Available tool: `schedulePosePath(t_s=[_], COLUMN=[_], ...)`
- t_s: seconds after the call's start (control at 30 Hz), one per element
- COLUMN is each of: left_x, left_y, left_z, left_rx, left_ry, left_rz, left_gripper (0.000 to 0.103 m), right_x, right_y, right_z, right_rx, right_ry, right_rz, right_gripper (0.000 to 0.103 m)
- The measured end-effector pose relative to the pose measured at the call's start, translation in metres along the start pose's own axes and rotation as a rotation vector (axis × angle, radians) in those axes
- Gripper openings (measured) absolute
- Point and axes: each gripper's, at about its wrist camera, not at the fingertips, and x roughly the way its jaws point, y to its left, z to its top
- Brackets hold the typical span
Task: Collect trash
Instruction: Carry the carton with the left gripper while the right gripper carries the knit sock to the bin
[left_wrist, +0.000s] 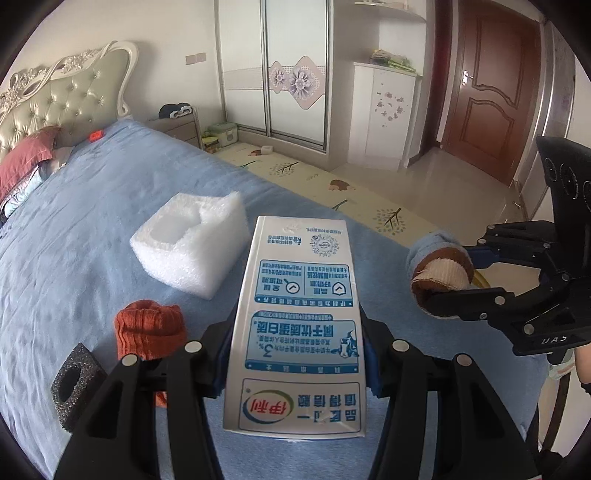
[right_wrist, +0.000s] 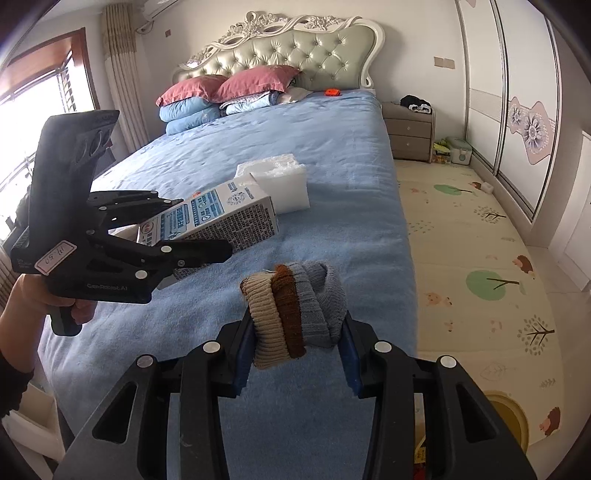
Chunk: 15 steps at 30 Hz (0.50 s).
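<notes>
Milk carton (left_wrist: 299, 325) sits clamped between the pads of the left hand-held gripper (left_wrist: 295, 363), lifted above the blue bed (left_wrist: 92, 229). Left of it on the blanket: black foam ring (left_wrist: 75, 384), orange sock roll (left_wrist: 149, 328), white foam block (left_wrist: 192, 240). Right hand-held gripper (right_wrist: 299, 354) grasps a striped sock bundle (right_wrist: 295, 314).

orange sock (left_wrist: 149, 330) | partly behind left fingers (left_wrist: 218, 365); black foam (left_wrist: 75, 384) | likewise

A home bedroom: tufted headboard (right_wrist: 291, 48), blue-covered bed (right_wrist: 280, 147), sliding wardrobe (left_wrist: 273, 70).
</notes>
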Motion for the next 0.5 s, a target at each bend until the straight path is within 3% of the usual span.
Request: schedulePosePath(t_s=[0.2, 0.5], left_x=[-0.001, 0.036], left_y=[-0.044, -0.12], left_z=[0.013, 0.033], left_rx=[0.06, 0.112], left_ry=[-0.004, 0.023], left_rz=[-0.041, -0.175], left_gripper=[0.054, 0.054], right_x=[-0.038, -0.092], right_y=[-0.021, -0.073], right_z=[-0.018, -0.053], right_rx=[0.023, 0.087], right_ry=[-0.042, -0.071], right_rz=[-0.031, -0.145], right_gripper=[0.04, 0.04])
